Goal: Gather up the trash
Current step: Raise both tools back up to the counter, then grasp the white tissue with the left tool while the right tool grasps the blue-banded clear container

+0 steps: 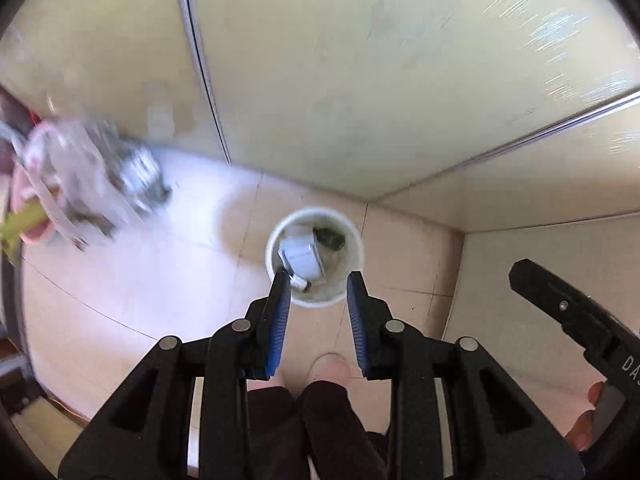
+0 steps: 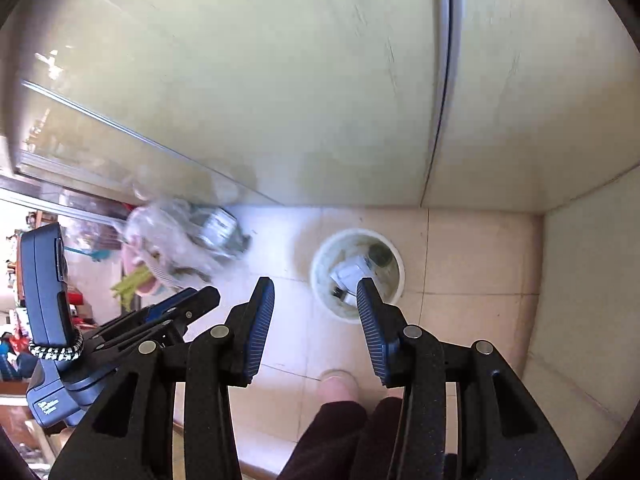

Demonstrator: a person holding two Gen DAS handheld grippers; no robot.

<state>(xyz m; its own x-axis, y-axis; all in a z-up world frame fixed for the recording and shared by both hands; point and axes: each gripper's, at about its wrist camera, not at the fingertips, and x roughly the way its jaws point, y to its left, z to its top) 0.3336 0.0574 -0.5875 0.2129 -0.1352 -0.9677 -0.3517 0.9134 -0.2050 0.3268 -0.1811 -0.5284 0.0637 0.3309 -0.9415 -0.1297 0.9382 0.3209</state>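
1. The left tool (image 1: 319,278) pointed steeply down at the floor (image 1: 168,280), its blue pads apart with nothing between them
2. The right tool (image 2: 315,285) hung beside it at much the same tilt, its pads also apart and empty, so neither carried any trash
3. Far to the left lay a heap of clear plastic bags (image 1: 80,176), too blurred to sort into separate pieces, spilling over what looked like a pink basin (image 1: 20,196), with a yellow-green strip (image 1: 22,220) near it
4. In the middle the white bin (image 1: 316,210) stood on the tiles, close to the corner of the walls. It already held the collected trash: a white carton (image 1: 300,256) and a dark green item (image 1: 330,238)
5. Below the bin the person's shoe (image 1: 330,368) showed between the tools, just short of the bin
6. Judged from this, one drop seemed finished and the next pick-up was in hand, most likely from the heap on the left
7. To do it well, the nearer left tool should go for the heap while the right keeps clear of the bin's rim
8. Thin film slips and drags its neighbours, so the pads should close on a gathered fold, not on a flat sheet
9. The catch should be carried fully over the bin's mouth before the pads part, since a loose bag can snag on the rim and tip such a light bin
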